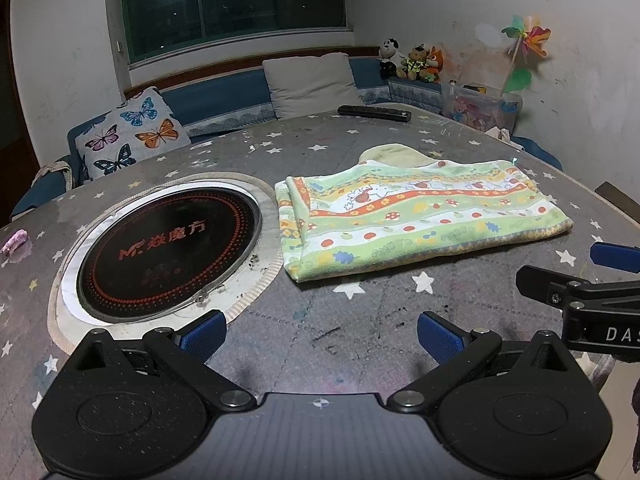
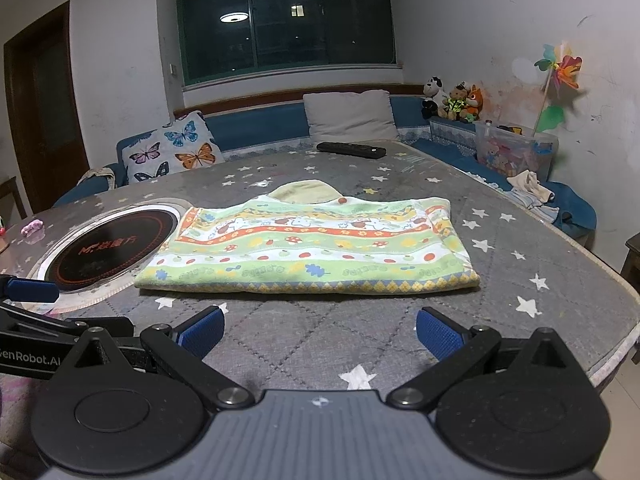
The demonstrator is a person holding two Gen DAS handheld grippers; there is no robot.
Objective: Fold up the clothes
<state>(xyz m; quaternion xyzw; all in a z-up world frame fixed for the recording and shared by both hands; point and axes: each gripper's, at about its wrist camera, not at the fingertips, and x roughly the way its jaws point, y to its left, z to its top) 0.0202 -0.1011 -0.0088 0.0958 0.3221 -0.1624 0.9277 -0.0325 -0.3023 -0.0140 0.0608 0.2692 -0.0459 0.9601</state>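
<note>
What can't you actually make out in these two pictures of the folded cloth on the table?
- Cloth: its underside and inner layers, hidden by its own top layer in both views.
- Pale flap behind the cloth: mostly covered by it, so the garment's type is unclear.
- Right gripper in the left view: cut off by the frame edge.
- Toys in the clear box: too small and blurred.
- Outside the window: dark, with reflections.

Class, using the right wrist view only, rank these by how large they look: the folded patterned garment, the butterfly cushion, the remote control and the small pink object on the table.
1. folded patterned garment
2. butterfly cushion
3. remote control
4. small pink object

The garment lies nearest the camera, which exaggerates its lead.
</note>
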